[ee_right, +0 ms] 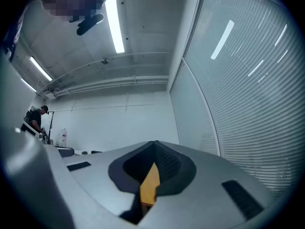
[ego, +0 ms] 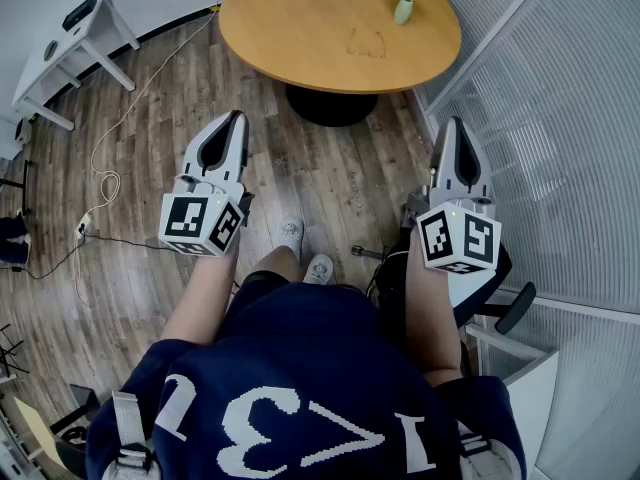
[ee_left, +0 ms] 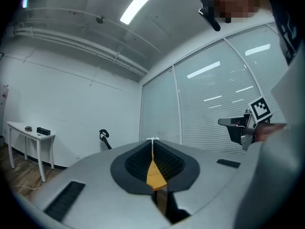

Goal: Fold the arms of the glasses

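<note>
The glasses show only as a faint, clear outline lying on the round wooden table at the top of the head view. My left gripper hangs over the wood floor, short of the table's near edge, with its jaws shut and nothing in them. My right gripper is level with it at the right, also shut and empty. In the left gripper view the closed jaws point at the table's edge. In the right gripper view the closed jaws aim slightly upward at a white wall.
A small vase with white flowers stands on the table behind the glasses. A white desk is at the far left, and a cable with a power strip lies on the floor. A glass partition with blinds runs along the right beside a chair.
</note>
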The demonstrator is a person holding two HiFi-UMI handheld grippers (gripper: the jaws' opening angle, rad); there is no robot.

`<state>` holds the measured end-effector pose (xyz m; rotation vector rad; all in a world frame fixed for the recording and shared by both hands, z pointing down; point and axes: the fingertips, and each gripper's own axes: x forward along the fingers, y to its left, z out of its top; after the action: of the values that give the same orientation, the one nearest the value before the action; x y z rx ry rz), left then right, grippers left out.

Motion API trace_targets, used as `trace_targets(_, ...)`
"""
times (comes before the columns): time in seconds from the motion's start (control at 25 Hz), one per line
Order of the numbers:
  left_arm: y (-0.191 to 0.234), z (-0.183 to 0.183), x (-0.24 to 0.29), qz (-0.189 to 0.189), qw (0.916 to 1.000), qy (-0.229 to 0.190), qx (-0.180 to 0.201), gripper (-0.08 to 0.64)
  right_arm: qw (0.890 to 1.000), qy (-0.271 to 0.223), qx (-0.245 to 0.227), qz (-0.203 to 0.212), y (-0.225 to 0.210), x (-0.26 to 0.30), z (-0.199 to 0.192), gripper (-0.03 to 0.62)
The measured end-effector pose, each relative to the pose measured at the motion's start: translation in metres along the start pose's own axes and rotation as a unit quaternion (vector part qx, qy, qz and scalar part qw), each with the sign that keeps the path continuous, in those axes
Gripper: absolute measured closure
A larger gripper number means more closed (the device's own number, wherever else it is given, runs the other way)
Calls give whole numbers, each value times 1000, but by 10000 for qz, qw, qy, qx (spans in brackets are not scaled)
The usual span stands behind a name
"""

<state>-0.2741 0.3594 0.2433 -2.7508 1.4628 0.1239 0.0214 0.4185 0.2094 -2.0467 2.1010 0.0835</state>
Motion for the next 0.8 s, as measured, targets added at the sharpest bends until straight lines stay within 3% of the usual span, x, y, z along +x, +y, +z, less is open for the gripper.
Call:
trace_targets(0.48,28,-19,72,-224,9997,27,-77,538,9992,377,-118,56,-4,49,-34,565)
trace_targets(0.8,87,-26,167,-506,9986,19,-126,538,9989,409,-195,-82,-5,144,-51,565)
